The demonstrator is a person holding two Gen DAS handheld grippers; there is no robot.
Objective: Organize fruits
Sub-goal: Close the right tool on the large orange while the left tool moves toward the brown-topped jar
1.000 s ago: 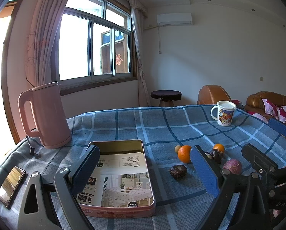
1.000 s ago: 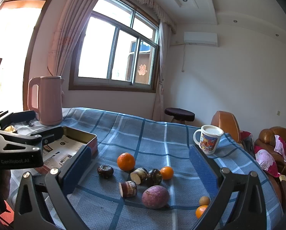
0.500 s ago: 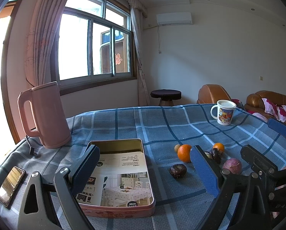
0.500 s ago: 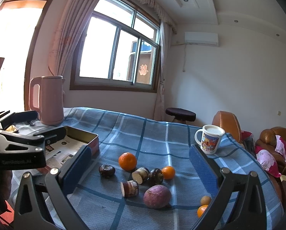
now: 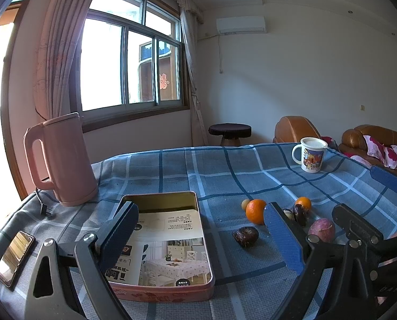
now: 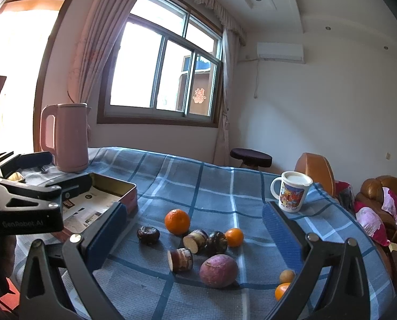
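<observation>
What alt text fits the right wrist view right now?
The open, empty right gripper hovers over a blue plaid tablecloth strewn with oranges, dark fruits and a purple fruit. A tin tray sits left, a mug right.

A pink kettle stands upright on the checked cloth, beyond the left tongs' left finger. A phone lies flat outside that same finger. A printed mug stands just beyond the right tongs' right finger. A stool and sofa stand past the table.
</observation>
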